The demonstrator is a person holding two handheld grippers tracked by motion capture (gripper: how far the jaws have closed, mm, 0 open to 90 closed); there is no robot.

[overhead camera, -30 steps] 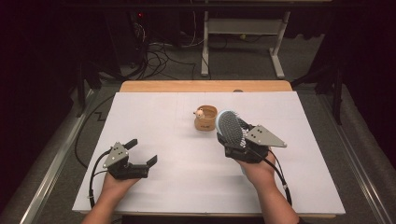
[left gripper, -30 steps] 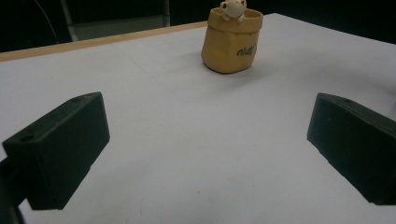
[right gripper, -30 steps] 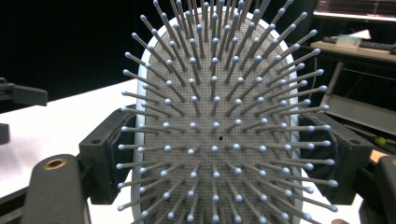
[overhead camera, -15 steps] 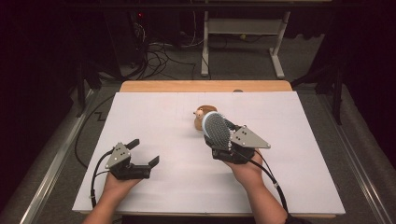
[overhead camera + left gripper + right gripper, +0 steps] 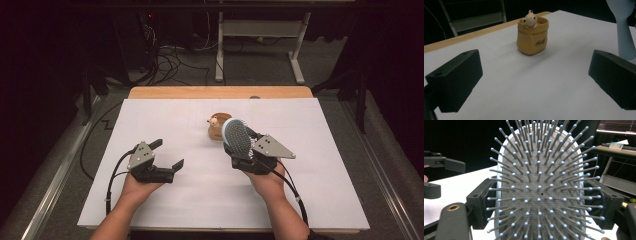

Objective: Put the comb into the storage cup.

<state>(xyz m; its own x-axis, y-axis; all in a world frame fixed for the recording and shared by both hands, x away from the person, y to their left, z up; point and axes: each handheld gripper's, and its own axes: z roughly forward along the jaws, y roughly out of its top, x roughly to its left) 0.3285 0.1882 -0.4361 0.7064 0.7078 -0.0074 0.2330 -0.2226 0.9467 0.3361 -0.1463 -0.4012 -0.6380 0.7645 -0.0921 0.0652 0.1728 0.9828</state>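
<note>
Nearest the person, the left hand (image 5: 135,186) grasps the left gripper (image 5: 169,155) low over the white sheet (image 5: 320,200) that covers the table. Its two black jaws stand wide apart with nothing between them; in the left gripper view they frame bare white sheet. A black cable trails from it back along the forearm.

Across from it, the right hand (image 5: 270,182) holds the right gripper (image 5: 245,147), a grey three-cornered plate on its top. Its jaws are clamped on a pale blue oval hairbrush with a grey perforated pad and ball-tipped bristles (image 5: 541,190). In the right gripper view one black jaw presses on each long edge of the brush head, and the bristles face the camera. In the high view the brush head (image 5: 236,137) rises tilted above that gripper, bristle side turned toward the person, held clear of the sheet. In the left gripper view its light blue handle (image 5: 624,37) shows at the upper right edge.

Just beyond the brush head, near the middle of the sheet, stands a small tan sack-shaped pot with dark lettering on its side (image 5: 532,37), upright. A little cream-coloured animal figure (image 5: 529,19) peeks over its rim. In the high view the brush overlaps the pot's near right side; whether they touch I cannot tell.

Farther off, the bare wooden edge of the table (image 5: 220,92) runs behind the sheet, and beyond it lie a dark floor with loose cables (image 5: 165,55) and a white metal frame (image 5: 260,30).
</note>
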